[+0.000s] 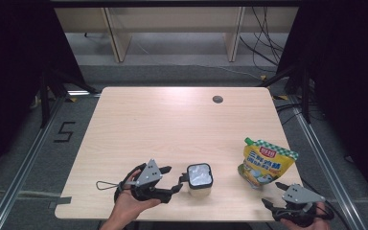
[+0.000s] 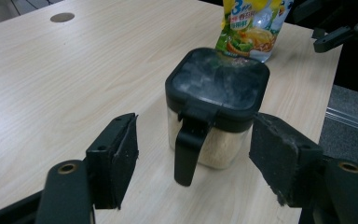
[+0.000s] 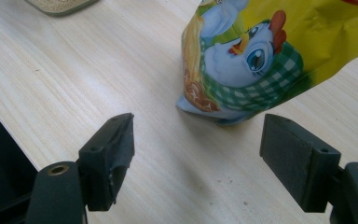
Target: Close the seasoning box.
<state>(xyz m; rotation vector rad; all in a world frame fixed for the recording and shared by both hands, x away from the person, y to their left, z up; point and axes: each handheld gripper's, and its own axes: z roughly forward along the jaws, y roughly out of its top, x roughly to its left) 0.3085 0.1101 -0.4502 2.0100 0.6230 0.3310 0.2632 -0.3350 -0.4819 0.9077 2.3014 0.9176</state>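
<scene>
Pale wood spreads under us, and near its front edge sits the seasoning jar [image 1: 200, 179], clear-walled with a black lid and a black handle hanging down one side. Our left gripper [image 1: 176, 184] is right beside it, jaws spread wide with nothing pressed between the pads; the left gripper view has the jar [image 2: 216, 109] just ahead of the jaws, handle facing us. We read this as the approach to the jar, grasp not yet made. Next we'd want to ease forward so the pads straddle the jar's body, then close squarely, keeping clear of that handle. Over on the right, our right gripper [image 1: 271, 195] waits at the table's corner, jaws also released, with the yellow pouch [image 1: 264, 163] standing just beyond it. Its top is cut off in the right gripper view [image 3: 279, 60]. What the grainy filling in the jar is, we can't tell, and the pouch's print is too small to read.
</scene>
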